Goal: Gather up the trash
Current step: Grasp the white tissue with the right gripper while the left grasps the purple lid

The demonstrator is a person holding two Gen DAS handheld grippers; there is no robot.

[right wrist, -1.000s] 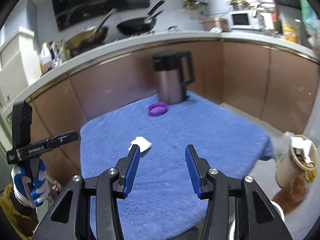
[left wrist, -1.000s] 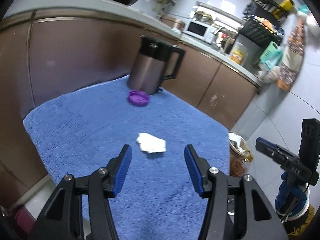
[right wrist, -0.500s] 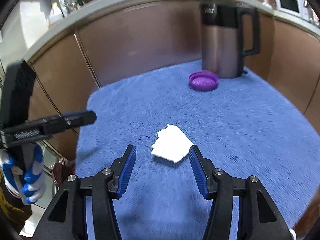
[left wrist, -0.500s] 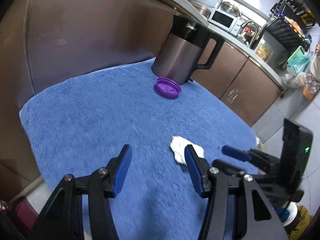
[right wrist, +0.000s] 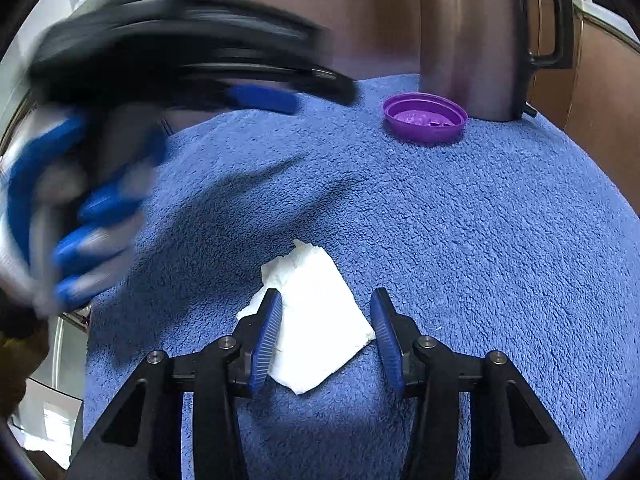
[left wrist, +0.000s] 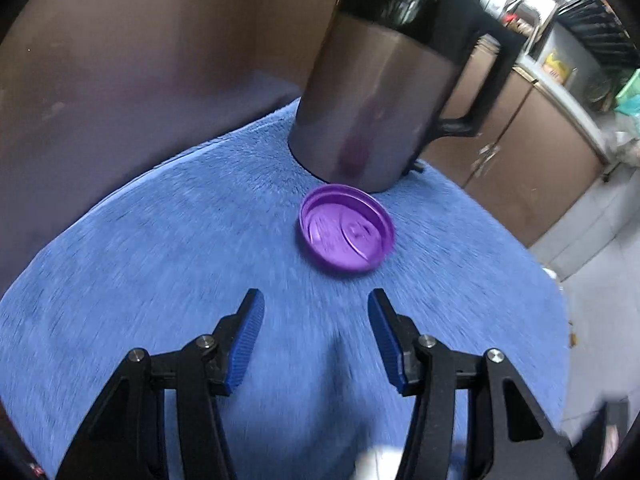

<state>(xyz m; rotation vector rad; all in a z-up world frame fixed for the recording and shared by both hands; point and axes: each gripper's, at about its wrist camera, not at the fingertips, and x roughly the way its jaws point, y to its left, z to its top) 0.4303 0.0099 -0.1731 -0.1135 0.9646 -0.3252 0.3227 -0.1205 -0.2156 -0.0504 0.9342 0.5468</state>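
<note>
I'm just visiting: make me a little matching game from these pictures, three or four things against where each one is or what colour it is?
Things:
1. lid
2. tissue
3. kettle
4. cloth

Descriptions:
A. blue, covers the table
B. white, between the right gripper's fingers
C. purple, lies in front of the kettle
D. metal body, black handle, upright

Pairs: 1-C, 2-B, 3-D, 4-A

Fuzzy blue fleece cloth (right wrist: 480,240) lies under both tongs. Between the right tongs' ribbed blue pads (right wrist: 267,336) sits crumpled white tissue paper (right wrist: 316,320). Beyond the left tongs, a glossy purple plastic lid (left wrist: 346,239) touches a brushed-metal kettle (left wrist: 372,108).
</note>
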